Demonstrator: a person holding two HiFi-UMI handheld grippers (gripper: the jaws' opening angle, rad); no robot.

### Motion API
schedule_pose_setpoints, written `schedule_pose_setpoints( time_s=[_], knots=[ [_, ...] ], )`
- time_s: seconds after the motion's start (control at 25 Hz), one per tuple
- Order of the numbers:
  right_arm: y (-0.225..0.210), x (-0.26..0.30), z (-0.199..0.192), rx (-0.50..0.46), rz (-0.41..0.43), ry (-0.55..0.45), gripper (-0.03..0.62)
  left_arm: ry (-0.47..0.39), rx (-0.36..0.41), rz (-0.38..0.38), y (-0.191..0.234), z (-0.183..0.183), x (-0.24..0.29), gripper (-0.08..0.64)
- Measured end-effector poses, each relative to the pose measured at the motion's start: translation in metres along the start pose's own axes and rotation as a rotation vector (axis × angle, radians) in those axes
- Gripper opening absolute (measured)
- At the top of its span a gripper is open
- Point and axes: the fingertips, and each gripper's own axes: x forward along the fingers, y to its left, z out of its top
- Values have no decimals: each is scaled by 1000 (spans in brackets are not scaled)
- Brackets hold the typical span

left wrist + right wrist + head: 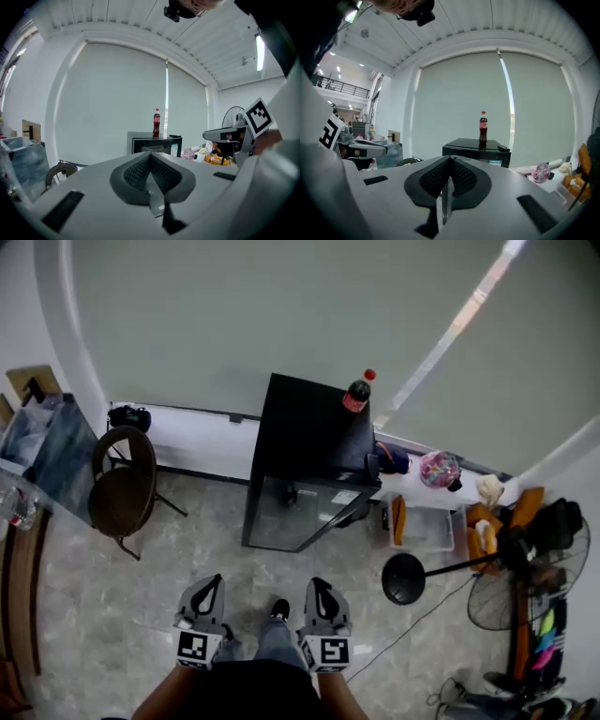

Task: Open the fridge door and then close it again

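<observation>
The mini fridge [305, 465] stands on the floor against the window wall, its glass door facing the person and, as far as the head view shows, flush with the cabinet, so it looks closed. A cola bottle [357, 393] stands upright on its top near the back right corner, out of the door's swing.

The left gripper [210, 585] and the right gripper [321, 587] are held side by side close to the person's body, well apart from the fridge and pointing roughly level towards it. In each gripper view the jaws are pressed together with nothing between them, and the fridge sits straight ahead beyond them. That reads as a neutral carrying pose, not a reach: nothing needs holding.

A round chair [124, 486] stands off to the left and a floor fan [525, 577] to the right, leaving the path to the door free.
</observation>
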Motion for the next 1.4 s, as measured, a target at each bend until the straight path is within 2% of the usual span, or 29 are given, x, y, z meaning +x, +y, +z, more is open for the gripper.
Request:
schedule_pose_setpoints(
  time_s=[0.24,0.36,0.68,0.92,1.12,1.4],
  knots=[
    [-6,-76,7,156,-70,-95,12,-58,53,-20,-9,24,-44,6],
    [-12,-101,6,183,-94,-126,12,-52,36,-11,-14,28,-56,6],
    [-44,-130,15,162,-160,-212,11,-80,75,-10,-46,37,-60,6],
    [-54,-136,18,104,-151,-223,11,-69,82,-11,-62,40,-59,6],
    [-57,-139,21,42,-147,-233,11,-56,72,19,-61,35,-62,6],
    [-63,-143,22,7,-136,-236,11,-50,101,33,-64,32,-62,6]
  ],
)
